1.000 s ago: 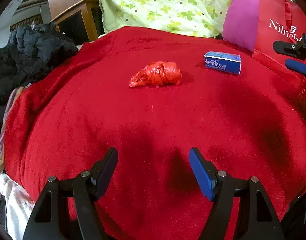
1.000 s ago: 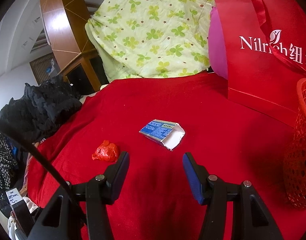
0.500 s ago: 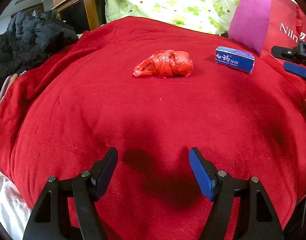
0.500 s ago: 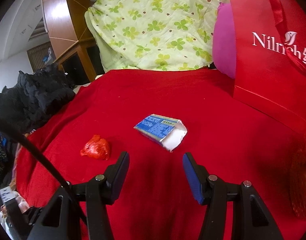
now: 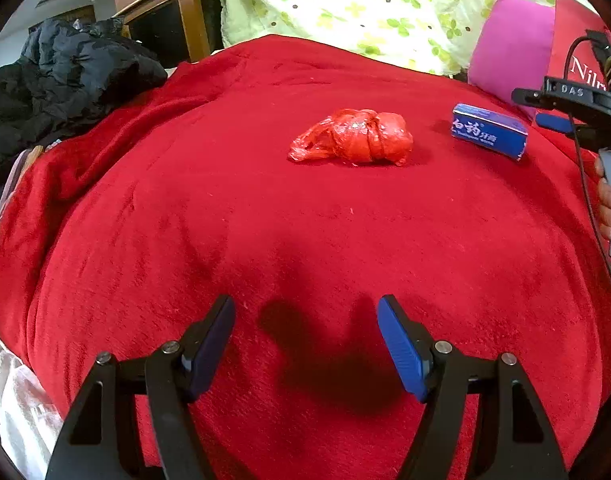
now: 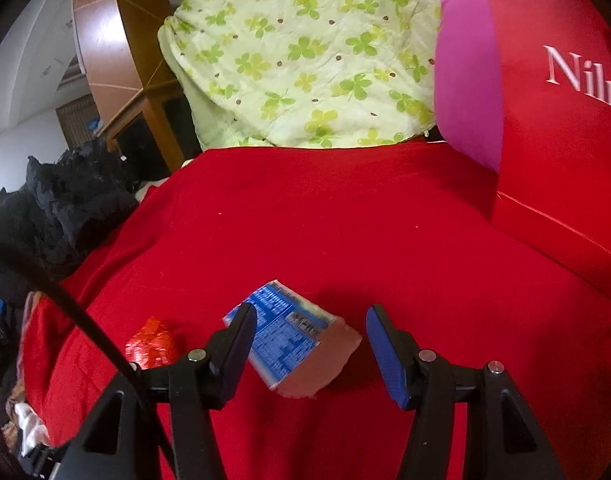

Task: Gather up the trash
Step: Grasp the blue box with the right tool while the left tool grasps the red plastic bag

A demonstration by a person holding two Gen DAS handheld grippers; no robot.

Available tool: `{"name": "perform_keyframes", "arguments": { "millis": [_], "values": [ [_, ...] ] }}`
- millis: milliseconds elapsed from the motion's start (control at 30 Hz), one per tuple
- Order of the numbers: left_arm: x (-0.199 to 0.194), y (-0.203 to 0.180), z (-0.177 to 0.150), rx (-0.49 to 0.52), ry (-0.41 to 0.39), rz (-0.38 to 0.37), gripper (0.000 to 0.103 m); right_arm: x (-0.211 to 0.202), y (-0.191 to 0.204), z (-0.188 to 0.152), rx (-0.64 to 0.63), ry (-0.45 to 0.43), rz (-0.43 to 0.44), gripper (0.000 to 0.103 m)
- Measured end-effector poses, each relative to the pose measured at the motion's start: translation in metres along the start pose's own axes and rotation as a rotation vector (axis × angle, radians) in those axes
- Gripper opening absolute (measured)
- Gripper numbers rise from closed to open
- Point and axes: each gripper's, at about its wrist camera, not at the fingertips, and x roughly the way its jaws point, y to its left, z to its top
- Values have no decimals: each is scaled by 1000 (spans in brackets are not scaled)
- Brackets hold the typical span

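Note:
A crumpled red plastic bag [image 5: 355, 142] lies on the red blanket [image 5: 265, 220], ahead of my open, empty left gripper [image 5: 305, 332]. A blue carton [image 5: 488, 131] lies to its right. In the right wrist view the blue carton [image 6: 289, 340] with its torn open end lies between the jaws of my open right gripper [image 6: 311, 344], which do not touch it. The red bag [image 6: 151, 346] shows to the left there. The right gripper [image 5: 561, 120] also shows at the right edge of the left wrist view.
A red paper gift bag [image 6: 565, 100] stands at the right with a magenta pillow [image 6: 465, 80] beside it. A green flowered quilt [image 6: 305, 60] is heaped at the back. Black clothes [image 5: 57, 76] pile at the left by a wooden cabinet [image 5: 177, 20].
The right gripper has moved forward and down so the blue carton now lies between its jaws. The left gripper has moved closer to the red bag.

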Motion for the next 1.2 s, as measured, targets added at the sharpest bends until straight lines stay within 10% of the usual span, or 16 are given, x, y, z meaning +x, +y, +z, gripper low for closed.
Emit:
{"name": "perform_keyframes", "arguments": {
  "millis": [533,867,1200],
  "values": [
    [-4,1,1,-3,-11,29,74,21,50,-19,-105,221,273,61],
    [-12,5,-1,-8,-24,33,74,15,78,-22,-97,98,56,73],
    [-23,13,27,-28,-53,24,74,49,93,-30,-64,162,-103,75]
  ]
}}
